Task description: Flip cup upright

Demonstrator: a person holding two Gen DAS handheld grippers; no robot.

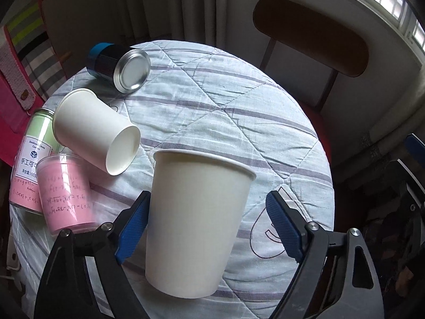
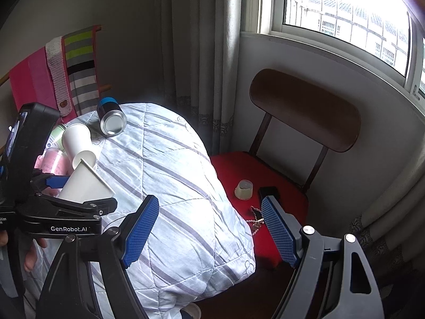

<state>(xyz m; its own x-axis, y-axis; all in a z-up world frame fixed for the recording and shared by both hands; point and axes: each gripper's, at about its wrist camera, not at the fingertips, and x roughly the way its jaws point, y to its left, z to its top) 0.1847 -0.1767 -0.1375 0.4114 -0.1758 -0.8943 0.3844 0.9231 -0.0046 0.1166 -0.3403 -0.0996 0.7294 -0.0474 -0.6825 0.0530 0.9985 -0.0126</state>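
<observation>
While a second paper cup [image 1: 95, 130], a tin [image 1: 119, 66] and pink jars [image 1: 66, 194] crowd the surface's [image 1: 212, 101] left edge, the cup [image 1: 196, 223] stands upright between the left tool's [image 1: 205, 228] wide fingers; right tool [image 2: 209, 231] wide, empty.

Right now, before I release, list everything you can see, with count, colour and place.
Paper cups: 2, white; one upright between the left fingers, one on its side behind it.
Tin: 1, black and blue with a metal end, on its side at the table's far edge.
Pink cup: 1, clear, pink inside, table left.
Jar: 1, green and pink, lying beside the pink cup.
Table cloth: 1, pale with grey stripes, over the round table.
Chair: 1, brown back, red seat, under the window.
Small cup: 1, pale, on the seat.
Black box: 1, on the seat.
Keys: 1 bunch, seat edge.
Left gripper: open around the upright cup.
Right gripper: open, empty.
</observation>
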